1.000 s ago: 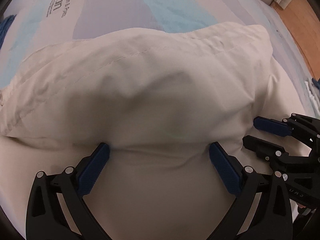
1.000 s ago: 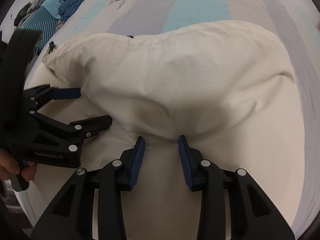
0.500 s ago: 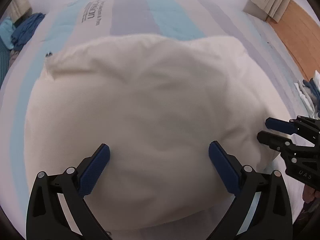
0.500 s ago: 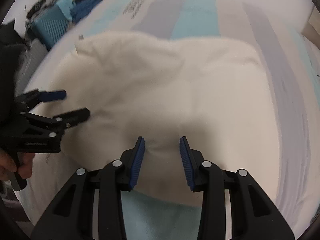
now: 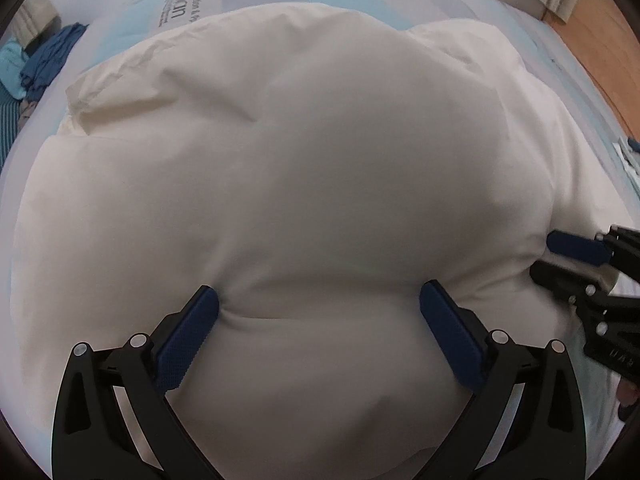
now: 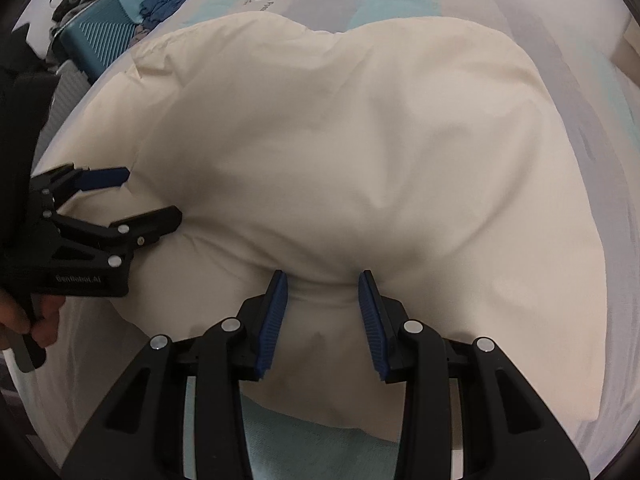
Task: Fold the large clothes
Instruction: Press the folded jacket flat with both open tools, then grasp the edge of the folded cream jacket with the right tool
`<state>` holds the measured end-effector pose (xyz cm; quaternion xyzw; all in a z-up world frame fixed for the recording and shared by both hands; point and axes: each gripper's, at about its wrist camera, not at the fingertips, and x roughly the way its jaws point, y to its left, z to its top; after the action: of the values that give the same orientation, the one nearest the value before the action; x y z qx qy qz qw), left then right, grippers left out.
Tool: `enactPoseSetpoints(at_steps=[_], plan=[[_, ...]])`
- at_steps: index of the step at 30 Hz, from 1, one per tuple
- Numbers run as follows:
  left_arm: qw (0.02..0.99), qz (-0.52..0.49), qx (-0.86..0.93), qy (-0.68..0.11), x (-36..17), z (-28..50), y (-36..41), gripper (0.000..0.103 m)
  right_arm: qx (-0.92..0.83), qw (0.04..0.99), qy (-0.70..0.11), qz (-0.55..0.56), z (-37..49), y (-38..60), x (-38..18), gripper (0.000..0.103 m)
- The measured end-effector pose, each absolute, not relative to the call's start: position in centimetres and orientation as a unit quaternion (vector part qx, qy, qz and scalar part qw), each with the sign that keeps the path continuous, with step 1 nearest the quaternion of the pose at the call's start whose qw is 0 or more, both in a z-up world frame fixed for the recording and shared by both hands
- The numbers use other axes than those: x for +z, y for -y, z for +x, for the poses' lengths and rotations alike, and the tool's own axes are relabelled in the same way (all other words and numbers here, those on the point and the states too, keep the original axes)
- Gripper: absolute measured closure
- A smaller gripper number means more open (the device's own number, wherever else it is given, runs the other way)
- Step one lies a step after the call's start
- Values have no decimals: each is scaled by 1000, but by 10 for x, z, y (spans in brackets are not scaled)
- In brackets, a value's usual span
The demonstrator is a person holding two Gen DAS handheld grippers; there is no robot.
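A large cream cloth (image 5: pixel 320 160) lies puffed up on the bed and fills most of both views (image 6: pixel 360 140). My left gripper (image 5: pixel 319 304) has its jaws wide, with a thick bunch of the cloth's near edge pinched between the blue pads; creases run out from each pad. In the right wrist view it (image 6: pixel 154 196) reaches in from the left, held by a hand (image 6: pixel 24 320). My right gripper (image 6: pixel 323 292) is shut on a narrower pinch of the same edge, further right. The left wrist view shows it (image 5: pixel 544 256) at the right margin.
The bed cover (image 5: pixel 176 12) has pale blue and grey stripes and printed lettering at the far end. A heap of blue clothes (image 5: pixel 48 60) and a teal ribbed case (image 6: pixel 104 40) sit at the far left. Wooden floor (image 5: pixel 600 40) lies beyond the bed's right side.
Both grippers have drawn the cloth's edge back toward the near side of the bed. The raised fold has settled and spread, and a teal stripe of the cover now shows under the right gripper.
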<state>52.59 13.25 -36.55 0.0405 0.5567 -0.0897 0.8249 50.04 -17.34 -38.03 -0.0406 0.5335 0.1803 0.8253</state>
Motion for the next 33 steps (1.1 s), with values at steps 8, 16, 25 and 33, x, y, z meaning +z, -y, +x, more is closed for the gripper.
enactPoseSetpoints(at_steps=[8, 16, 25, 33], plan=[[844, 40, -96, -526, -323, 489, -127, 6, 136, 847, -513, -33, 471, 197, -336, 65], [838, 33, -86, -537, -337, 465, -116, 6, 42, 847, -528, 31, 436, 261, -334, 36], [822, 48, -78, -561, -362, 462, -110, 5, -9, 818, -551, 168, 435, 304, -367, 35], [827, 36, -59, -558, -352, 452, -107, 6, -5, 814, -542, 209, 451, 305, -377, 35]])
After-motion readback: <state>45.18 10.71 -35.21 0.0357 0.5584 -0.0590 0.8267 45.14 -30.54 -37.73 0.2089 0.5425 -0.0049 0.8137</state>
